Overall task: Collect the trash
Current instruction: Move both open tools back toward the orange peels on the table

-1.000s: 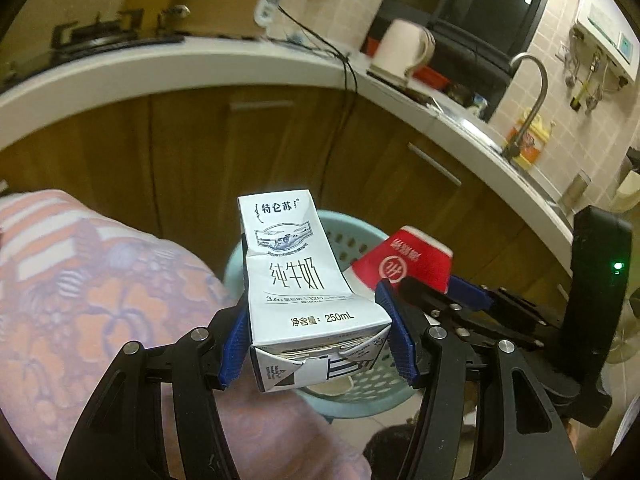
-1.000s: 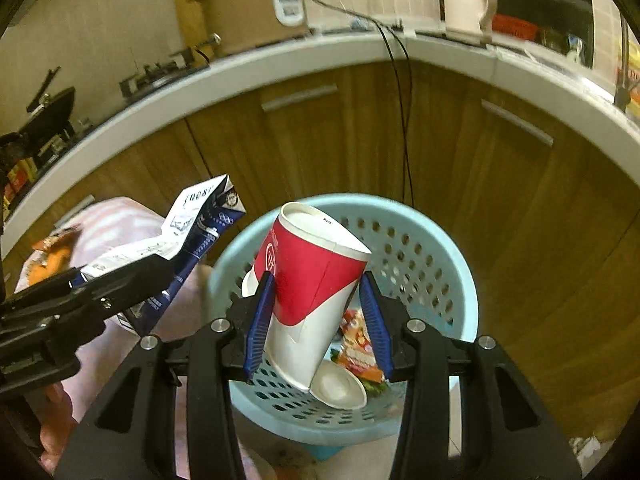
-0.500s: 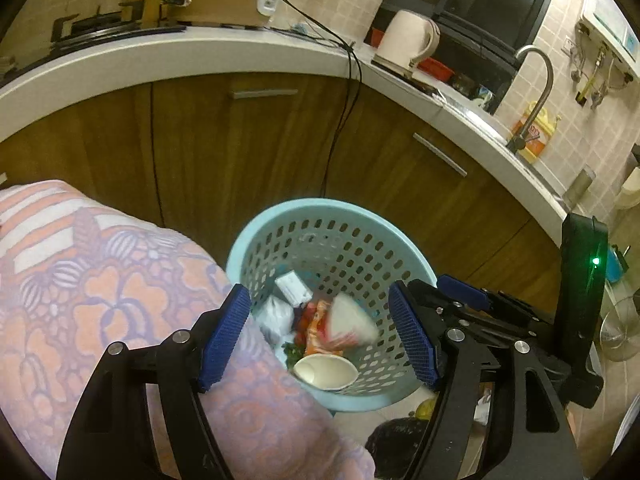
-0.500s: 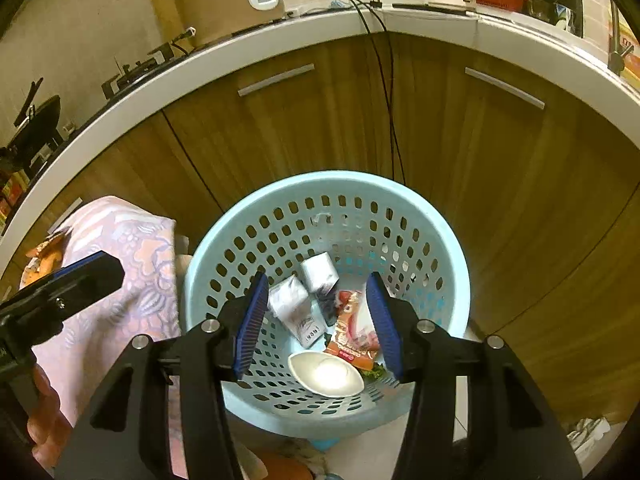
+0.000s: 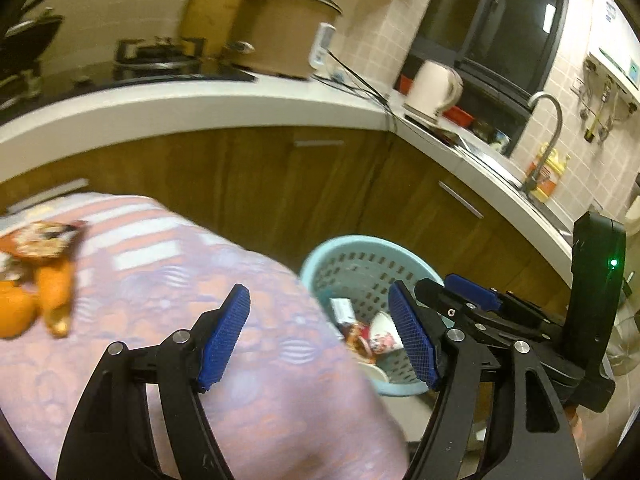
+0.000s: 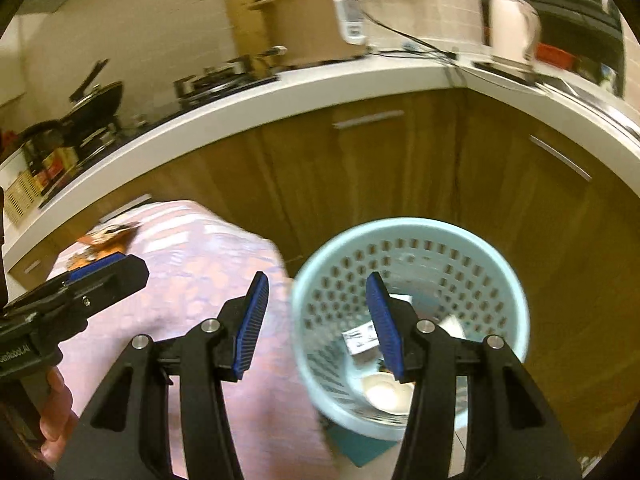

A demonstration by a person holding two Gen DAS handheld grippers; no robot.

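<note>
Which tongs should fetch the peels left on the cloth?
Left tongs, probably: open, empty, over the cloth nearer the orange peels. Right tongs face the basket.

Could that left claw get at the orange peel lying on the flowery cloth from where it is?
Probably yes. The left claw is open and holds nothing, and the orange peel lies uncovered on the cloth off to its left, with nothing between them.

Black gripper (image 5: 320, 336) frames, ribbed blue jaws

Both views swung left; carton and cup apparently in basket (image 6: 408, 240).
</note>
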